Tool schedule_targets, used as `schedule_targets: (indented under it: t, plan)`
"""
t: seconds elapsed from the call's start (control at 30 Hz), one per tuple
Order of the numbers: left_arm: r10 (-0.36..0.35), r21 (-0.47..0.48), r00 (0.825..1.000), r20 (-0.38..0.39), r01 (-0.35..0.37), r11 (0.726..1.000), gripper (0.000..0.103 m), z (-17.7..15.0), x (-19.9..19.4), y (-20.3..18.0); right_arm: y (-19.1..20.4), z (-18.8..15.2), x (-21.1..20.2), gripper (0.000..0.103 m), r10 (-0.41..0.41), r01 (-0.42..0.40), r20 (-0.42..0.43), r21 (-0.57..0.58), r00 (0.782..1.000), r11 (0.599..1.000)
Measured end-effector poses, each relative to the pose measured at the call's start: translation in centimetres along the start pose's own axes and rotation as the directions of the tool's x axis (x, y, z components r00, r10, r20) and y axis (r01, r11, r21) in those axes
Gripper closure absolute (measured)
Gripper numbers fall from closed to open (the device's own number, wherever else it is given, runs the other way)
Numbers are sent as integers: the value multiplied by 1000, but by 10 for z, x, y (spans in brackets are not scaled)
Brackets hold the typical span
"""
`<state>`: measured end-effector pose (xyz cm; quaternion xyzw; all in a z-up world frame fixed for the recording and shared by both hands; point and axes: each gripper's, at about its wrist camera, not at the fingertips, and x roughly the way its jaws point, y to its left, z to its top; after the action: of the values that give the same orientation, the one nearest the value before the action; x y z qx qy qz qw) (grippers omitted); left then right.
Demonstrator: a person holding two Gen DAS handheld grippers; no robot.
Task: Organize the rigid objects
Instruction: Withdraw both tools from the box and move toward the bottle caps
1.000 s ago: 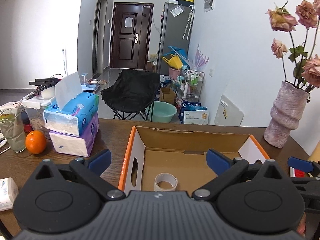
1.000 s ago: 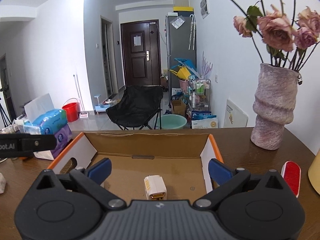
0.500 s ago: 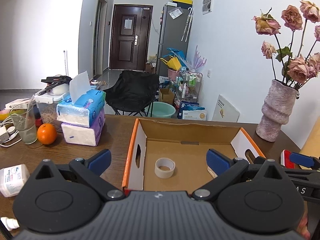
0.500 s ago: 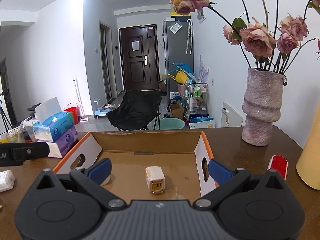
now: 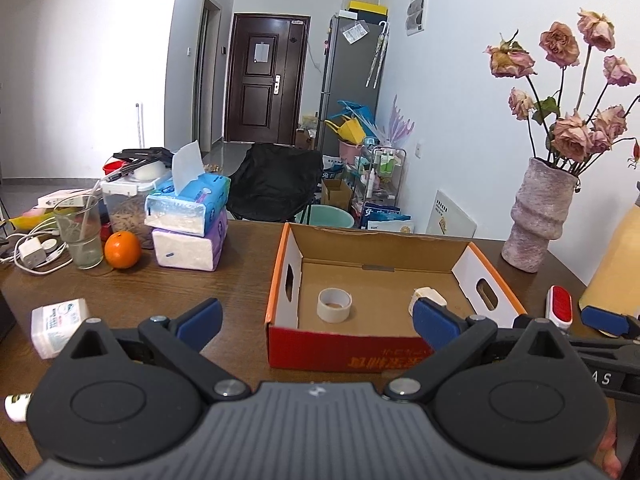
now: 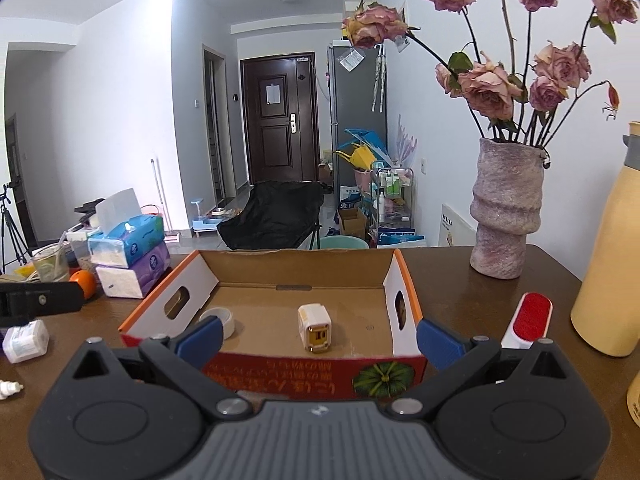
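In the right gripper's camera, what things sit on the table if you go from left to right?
Small white bottle → orange → stacked tissue packs → cardboard box → vase of roses → red lint brush → yellow flask.

tape roll [image 5: 334,305], charger [image 6: 314,327], inside cardboard box [image 6: 280,265]

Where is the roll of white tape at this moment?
The roll of white tape lies flat inside the open cardboard box, near its left wall, with the small white charger to its right.
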<state>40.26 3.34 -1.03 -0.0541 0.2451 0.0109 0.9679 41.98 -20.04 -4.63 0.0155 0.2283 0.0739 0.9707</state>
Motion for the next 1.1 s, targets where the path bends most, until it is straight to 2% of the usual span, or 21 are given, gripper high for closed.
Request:
schedule_targets:
  t: [0.3, 0.83, 1.1]
  plan:
    - [-7, -10, 999, -36, 7, 1000, 0, -30, -26, 5, -4, -25, -33, 0, -4, 3, -12, -14, 1000, 1000]
    - [21, 9, 996, -84, -20, 1000, 0, -78, -67, 6, -12, -65, -76, 0, -23, 22, -56, -16, 998, 1000]
    - [38, 32, 989, -140, -33, 999, 0, -108, -76, 5, -12, -86, -92, 0, -21, 19, -83, -19, 996, 1000]
